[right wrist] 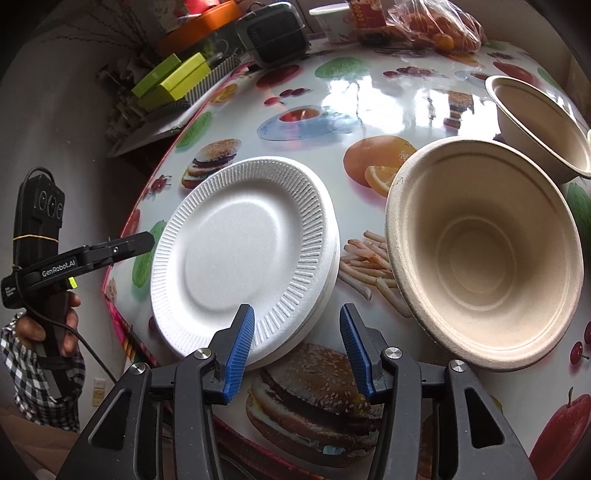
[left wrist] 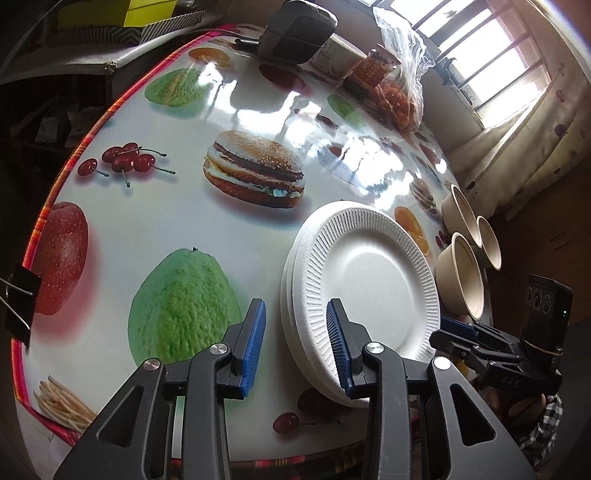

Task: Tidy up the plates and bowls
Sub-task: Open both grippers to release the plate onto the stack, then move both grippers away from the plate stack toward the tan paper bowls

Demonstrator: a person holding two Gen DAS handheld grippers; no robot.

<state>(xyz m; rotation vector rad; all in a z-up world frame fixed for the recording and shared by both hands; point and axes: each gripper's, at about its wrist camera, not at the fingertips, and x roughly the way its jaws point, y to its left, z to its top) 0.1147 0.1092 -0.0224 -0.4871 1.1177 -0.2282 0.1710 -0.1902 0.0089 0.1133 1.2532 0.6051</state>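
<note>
A stack of white foam plates point(left wrist: 365, 280) point(right wrist: 243, 258) lies near the table's front edge. Beige paper bowls point(left wrist: 463, 280) stand beyond it in the left wrist view; in the right wrist view a large bowl point(right wrist: 484, 251) sits right of the plates and another bowl point(right wrist: 543, 125) lies farther back. My left gripper point(left wrist: 295, 339) is open and empty, its right finger over the plates' near rim. My right gripper point(right wrist: 297, 350) is open and empty, just in front of the plates, its left finger at their rim. Each gripper shows in the other's view: the right point(left wrist: 458, 328) and the left point(right wrist: 140, 242).
The table point(left wrist: 166, 206) has a glossy food-print cover. At the far edge stand a dark speaker-like box point(right wrist: 273, 33), a white cup point(right wrist: 332, 22), a jar point(left wrist: 376, 70) and a plastic bag of oranges point(right wrist: 436, 26). Green boxes point(right wrist: 170, 79) sit off the table's left side.
</note>
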